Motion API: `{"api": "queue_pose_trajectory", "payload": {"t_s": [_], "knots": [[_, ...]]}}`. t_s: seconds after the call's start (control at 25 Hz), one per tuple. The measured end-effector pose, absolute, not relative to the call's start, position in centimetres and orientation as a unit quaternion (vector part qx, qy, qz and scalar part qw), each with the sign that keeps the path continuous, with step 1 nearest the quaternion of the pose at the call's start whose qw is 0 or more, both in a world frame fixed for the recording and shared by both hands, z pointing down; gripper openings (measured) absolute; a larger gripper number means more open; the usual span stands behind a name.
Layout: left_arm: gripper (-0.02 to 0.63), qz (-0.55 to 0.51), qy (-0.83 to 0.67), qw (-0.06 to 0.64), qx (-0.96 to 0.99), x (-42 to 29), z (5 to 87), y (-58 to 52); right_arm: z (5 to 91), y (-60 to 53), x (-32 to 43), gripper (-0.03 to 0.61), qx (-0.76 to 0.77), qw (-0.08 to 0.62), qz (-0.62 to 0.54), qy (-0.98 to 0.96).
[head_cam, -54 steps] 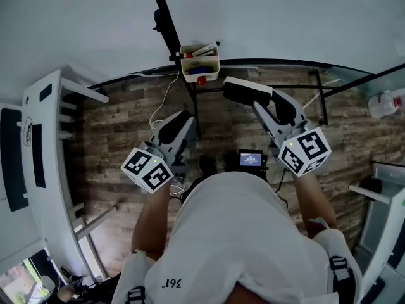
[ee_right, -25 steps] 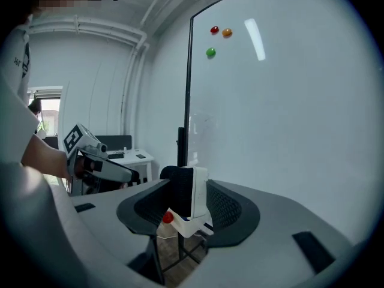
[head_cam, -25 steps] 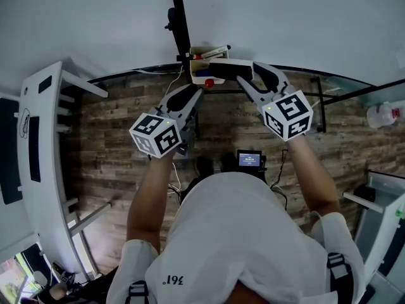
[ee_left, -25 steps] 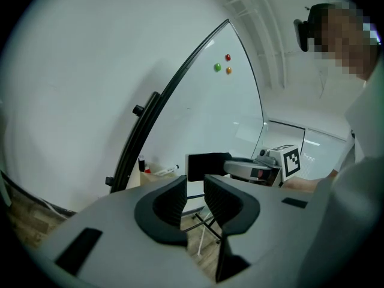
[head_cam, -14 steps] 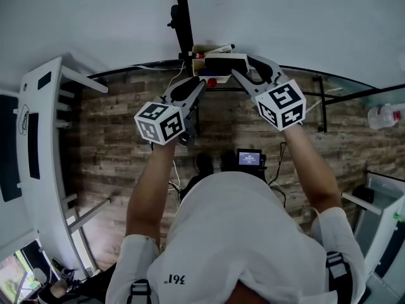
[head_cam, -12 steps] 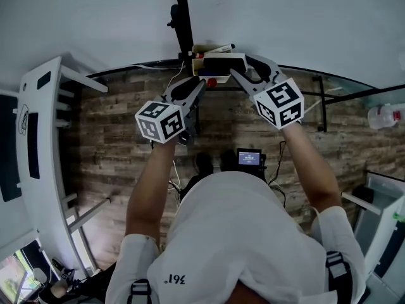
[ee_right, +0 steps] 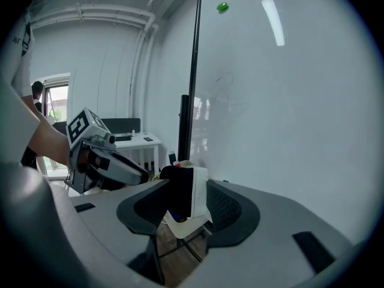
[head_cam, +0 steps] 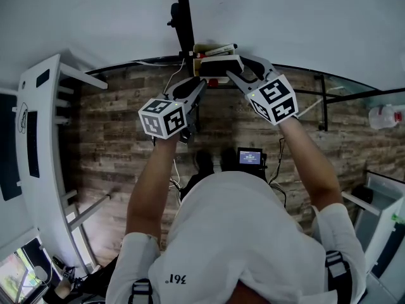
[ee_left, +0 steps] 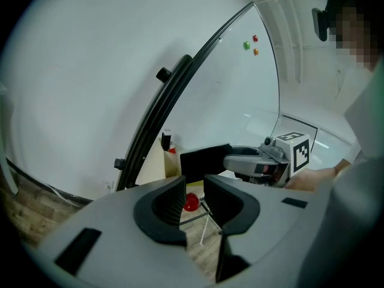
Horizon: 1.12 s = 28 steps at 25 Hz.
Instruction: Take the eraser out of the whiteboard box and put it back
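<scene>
Eraser (ee_right: 183, 188) clamped across its flat faces in right gripper (ee_right: 187, 201) over whiteboard box (ee_left: 151, 164), seemingly for reinsertion; left gripper (ee_left: 193, 192) empty, jaws slightly apart, idle alongside.

Floor of brown, weathered wood planks (head_cam: 120, 125), laid across the whole lower room. Large white glossy board (head_cam: 285, 18) with black upright post (head_cam: 183, 11). Three small round magnets (ee_right: 222, 6) (red, orange, green) near its top. White slatted metal rack (head_cam: 44, 138) at left edge. Thin black tubular metal frame (head_cam: 323, 103) standing on the planks. White plastic bottle (head_cam: 385, 109) at far right. White desk (ee_right: 135, 140) beside bright daylight window (ee_right: 57, 101). White ceiling pipes (ee_right: 90, 17) overhead.
</scene>
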<state>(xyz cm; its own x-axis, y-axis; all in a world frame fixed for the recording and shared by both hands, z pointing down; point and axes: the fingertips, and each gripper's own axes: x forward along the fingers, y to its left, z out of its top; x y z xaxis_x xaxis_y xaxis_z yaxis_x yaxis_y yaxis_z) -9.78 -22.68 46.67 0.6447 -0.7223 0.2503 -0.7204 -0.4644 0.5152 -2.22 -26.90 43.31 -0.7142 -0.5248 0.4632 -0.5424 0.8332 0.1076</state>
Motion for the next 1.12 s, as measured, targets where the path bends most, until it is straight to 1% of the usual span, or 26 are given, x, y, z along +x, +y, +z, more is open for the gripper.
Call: {"api": "queue_pose_trajectory", "payload": {"t_s": [0.28,1.12], "knots": [[0.092,-0.002,-0.421,0.312,0.852,-9.7,47.5,-22.7,44.8,-27.1,-3.7,0.202,0.264,0.277,-0.016,-0.924],[0.092,-0.007,-0.415,0.309,0.856,-9.1,46.7,-21.6,47.3,-27.0,-5.0,0.209,0.253,0.313,-0.009,-0.915]]}}
